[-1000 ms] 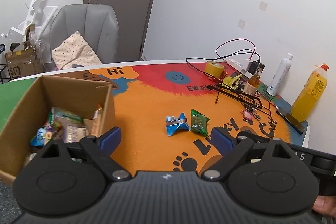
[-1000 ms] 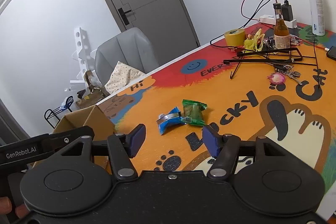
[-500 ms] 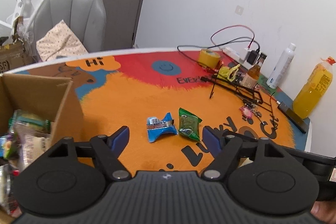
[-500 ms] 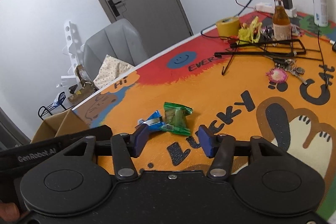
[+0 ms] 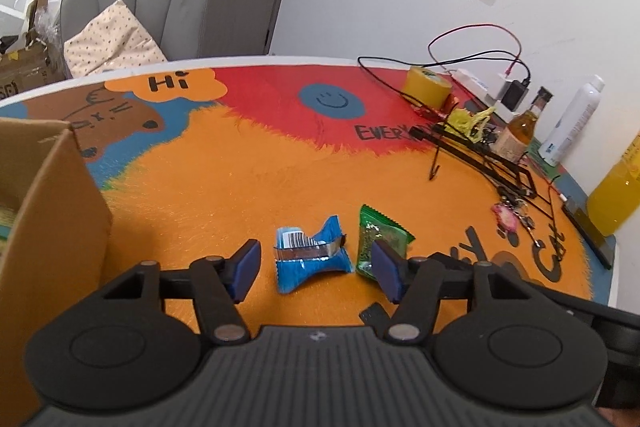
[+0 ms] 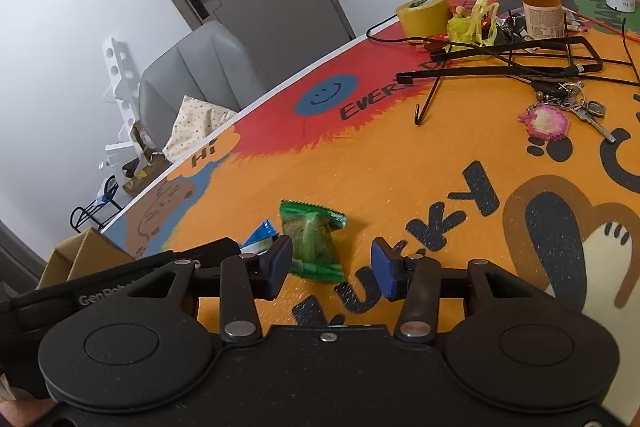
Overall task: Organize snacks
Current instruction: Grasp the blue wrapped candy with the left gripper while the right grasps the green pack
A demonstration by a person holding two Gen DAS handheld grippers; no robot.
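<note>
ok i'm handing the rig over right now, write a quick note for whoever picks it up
Left gripper: jaws closing, blue snack packet between them, not yet gripped.
Right gripper: jaws closing, green snack packet by its left pad, not yet gripped.
Both packets lie side by side on the orange table mat. The cardboard box stands at the left.
Done: neither of these two packets is picked up or boxed.
Left: grip each packet, carry both to the box, drop them in.
</note>
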